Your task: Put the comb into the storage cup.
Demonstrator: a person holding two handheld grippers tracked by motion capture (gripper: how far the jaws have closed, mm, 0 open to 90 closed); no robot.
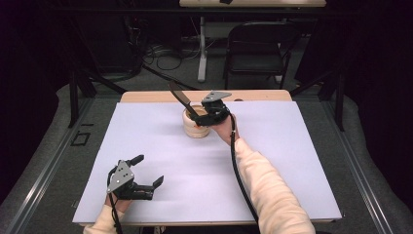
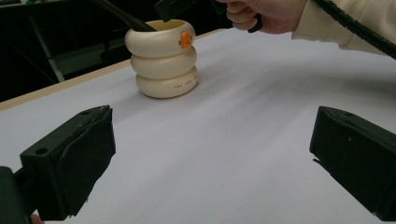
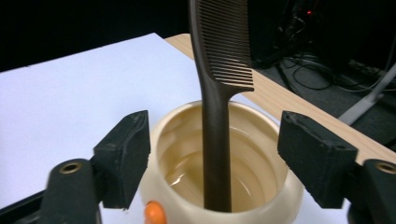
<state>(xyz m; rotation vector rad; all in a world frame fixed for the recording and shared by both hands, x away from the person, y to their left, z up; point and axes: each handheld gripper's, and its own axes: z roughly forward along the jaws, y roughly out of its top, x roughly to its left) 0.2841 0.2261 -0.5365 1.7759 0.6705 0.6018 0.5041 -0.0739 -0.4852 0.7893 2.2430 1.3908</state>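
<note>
Hovering over the cream cup (image 1: pixel 197 124), the right tool (image 1: pixel 207 113) gapes around the comb (image 1: pixel 181 99), untouching.

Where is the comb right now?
The comb stands handle-down in the cream ribbed cup at the table's far middle, leaning on its rim, teeth up. The open right gripper hovers over the cup, not touching the comb.

Cream ribbed ceramic pot (image 1: pixel 197 124) stands on the white sheet-covered table (image 1: pixel 292 165), far of centre, near the far edge. Dark plastic comb (image 3: pixel 217 93) stands handle-down in the pot, leaning left and far. Right gripper (image 1: pixel 210 113) hangs over the pot's right rim; left gripper (image 1: pixel 141 187) sits near-left, well apart.
</note>
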